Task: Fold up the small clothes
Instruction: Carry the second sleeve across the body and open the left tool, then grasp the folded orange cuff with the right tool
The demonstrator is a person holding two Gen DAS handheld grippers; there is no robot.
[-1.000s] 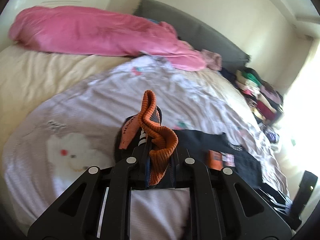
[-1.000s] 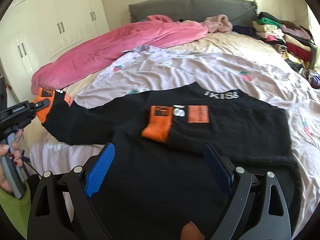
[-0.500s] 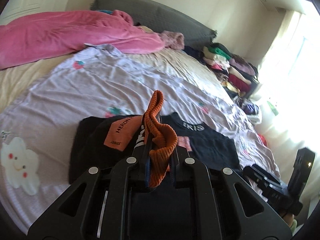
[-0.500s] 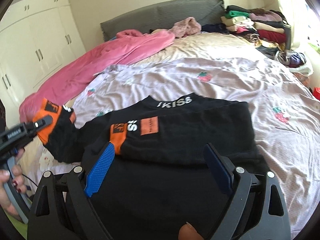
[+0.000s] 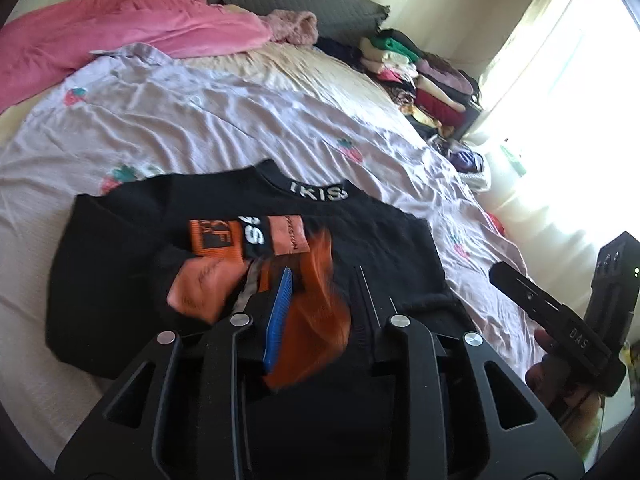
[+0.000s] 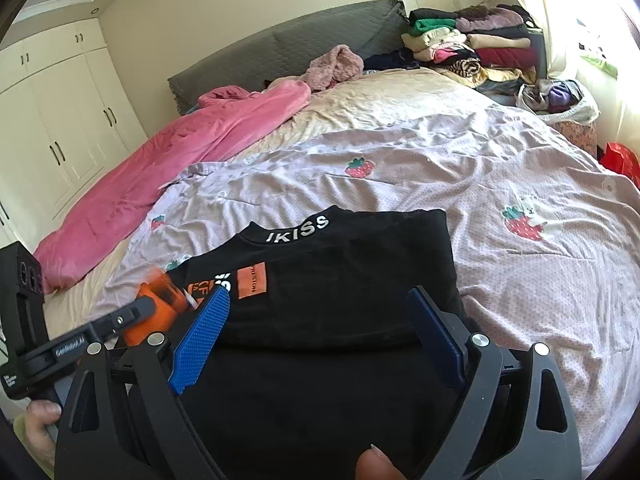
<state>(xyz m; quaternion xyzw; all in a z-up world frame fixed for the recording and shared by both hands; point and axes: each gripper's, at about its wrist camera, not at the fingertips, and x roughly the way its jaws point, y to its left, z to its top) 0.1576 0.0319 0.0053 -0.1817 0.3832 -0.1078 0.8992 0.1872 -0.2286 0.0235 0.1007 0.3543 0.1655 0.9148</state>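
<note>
At the bottom centre of the left wrist view, the left tool has just been opening; the blurred orange cuff sits loose between its jaws, over the black sweater mid-frame on the bed. The right tool stands wide apart, empty. Sleeve fold nearly laid; next, probably withdraw and fold the body. No containers visible.

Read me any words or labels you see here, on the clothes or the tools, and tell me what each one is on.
"IKISS": white letters on the collar of the black sweater.
"DAS": on the right gripper, in the left wrist view.
Orange patch on the folded sleeve: vertical print, only "STON" legible.
Orange cuff: black block letters and white "S", too partial to read.
Left gripper label: too blurred.
</note>
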